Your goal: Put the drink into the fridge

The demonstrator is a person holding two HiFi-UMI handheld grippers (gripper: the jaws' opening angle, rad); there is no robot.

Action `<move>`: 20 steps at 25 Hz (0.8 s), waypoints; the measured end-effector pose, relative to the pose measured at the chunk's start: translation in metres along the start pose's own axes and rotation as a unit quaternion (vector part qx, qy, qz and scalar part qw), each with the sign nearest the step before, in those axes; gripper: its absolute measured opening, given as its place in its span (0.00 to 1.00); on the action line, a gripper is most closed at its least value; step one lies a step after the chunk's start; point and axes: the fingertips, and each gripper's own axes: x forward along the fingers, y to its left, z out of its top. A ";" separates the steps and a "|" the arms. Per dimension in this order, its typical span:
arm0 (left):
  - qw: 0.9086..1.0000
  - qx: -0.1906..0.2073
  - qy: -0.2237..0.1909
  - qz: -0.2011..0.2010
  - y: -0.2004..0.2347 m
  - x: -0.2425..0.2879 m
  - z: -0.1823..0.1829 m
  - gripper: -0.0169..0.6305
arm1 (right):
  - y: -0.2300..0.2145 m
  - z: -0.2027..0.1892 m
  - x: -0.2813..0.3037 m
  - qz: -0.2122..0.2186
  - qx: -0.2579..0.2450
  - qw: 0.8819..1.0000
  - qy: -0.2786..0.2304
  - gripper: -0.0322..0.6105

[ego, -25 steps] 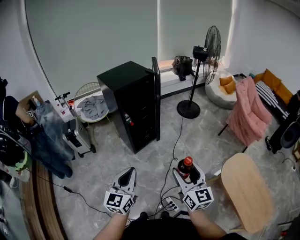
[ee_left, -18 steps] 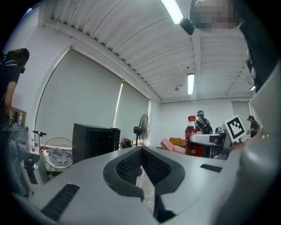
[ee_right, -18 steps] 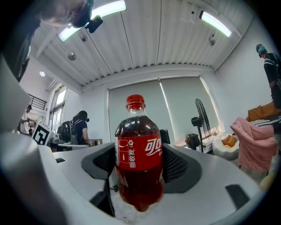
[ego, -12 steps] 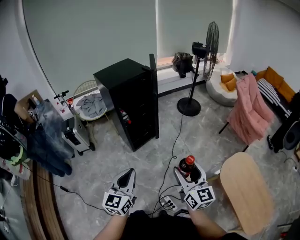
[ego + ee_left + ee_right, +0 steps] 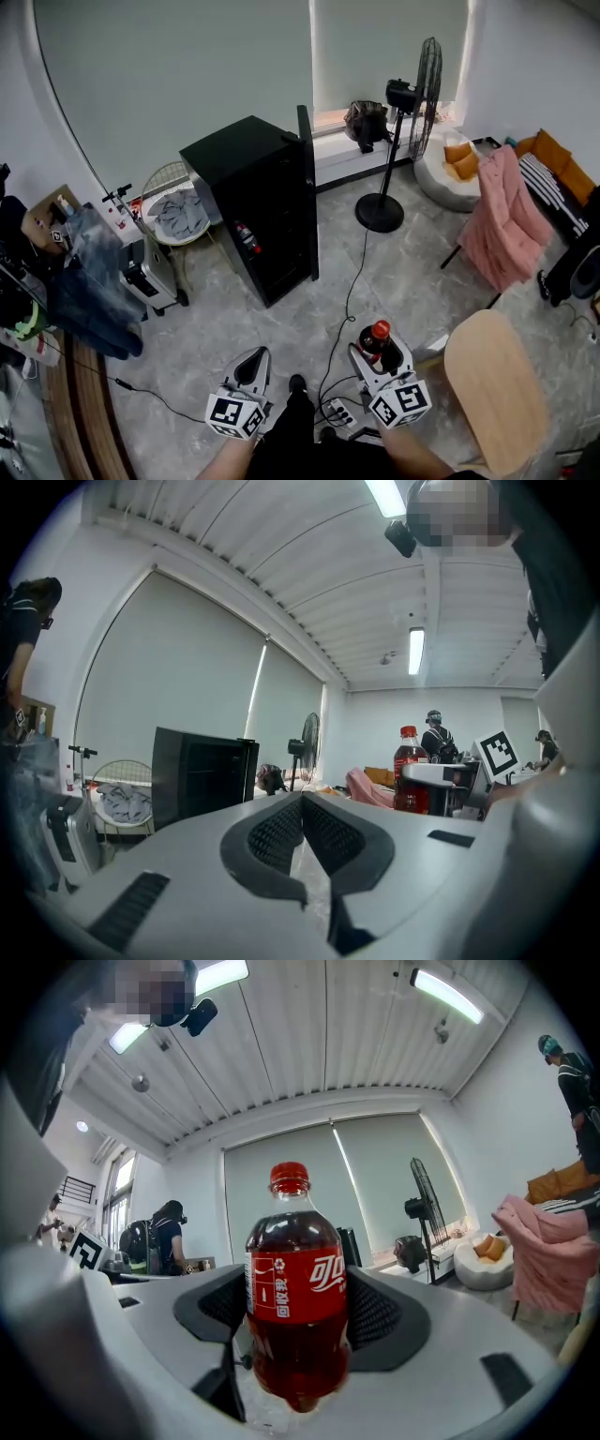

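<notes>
A cola bottle (image 5: 295, 1297) with a red cap and red label stands upright between the jaws of my right gripper (image 5: 298, 1309), which is shut on it. From the head view the bottle (image 5: 373, 338) sits in the right gripper (image 5: 379, 352) at the lower middle. My left gripper (image 5: 250, 367) is shut and empty, its pads (image 5: 274, 832) pressed together. The black fridge (image 5: 249, 202) stands a few steps ahead on the floor, its door (image 5: 309, 187) swung open, with a bottle (image 5: 247, 238) inside. The left gripper view also shows the fridge (image 5: 202, 774) and the held bottle (image 5: 409, 772).
A standing fan (image 5: 410, 122) is right of the fridge. A pink-draped chair (image 5: 506, 225) and a round wooden table (image 5: 493, 384) are on the right. A wire basket of clothes (image 5: 182, 211) and a small appliance (image 5: 148, 272) sit left. Cables and a power strip (image 5: 339, 410) lie by my feet.
The view has shifted slightly closer toward the fridge. Both grippers sit a little lower in the frame; the right one still holds the bottle. A foot has come into view below.
</notes>
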 end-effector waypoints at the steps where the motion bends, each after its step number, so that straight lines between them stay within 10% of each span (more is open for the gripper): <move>1: 1.000 -0.001 -0.001 -0.001 0.005 0.008 -0.001 0.05 | -0.003 0.000 0.008 -0.001 -0.002 1.000 0.000 0.52; 20: 0.998 -0.006 -0.016 -0.052 0.143 0.199 0.040 0.05 | -0.061 0.025 0.203 -0.041 -0.023 0.999 0.007 0.52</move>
